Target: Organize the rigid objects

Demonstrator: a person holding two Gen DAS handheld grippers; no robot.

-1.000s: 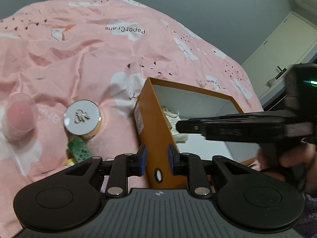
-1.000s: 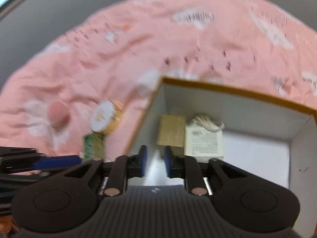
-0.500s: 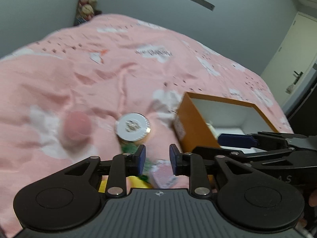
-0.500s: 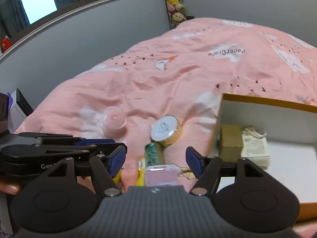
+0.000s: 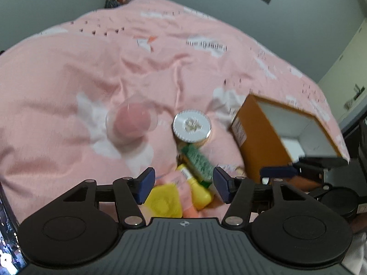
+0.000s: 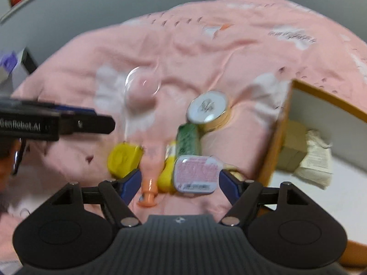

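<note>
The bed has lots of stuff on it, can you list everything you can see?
Blanket: one, pink with white patches, covers the bed.
Box: one, orange outside, white inside, open, at the right.
Packets in the box: two, one tan and one whitish, against its left wall.
Round tin: one, white lid with gold rim, left of the box.
Clear cup: one, see-through, left of the tin.
Green pack: one, just below the tin.
Yellow bottle: one, beside the green pack.
Yellow round case: one, left of the pile.
Pink tube: one, orange cap, between case and bottle.
Pink-labelled tin: one, nearest.
Left gripper: black, blue pads, open, just opening.
Right gripper: same, open.
</note>
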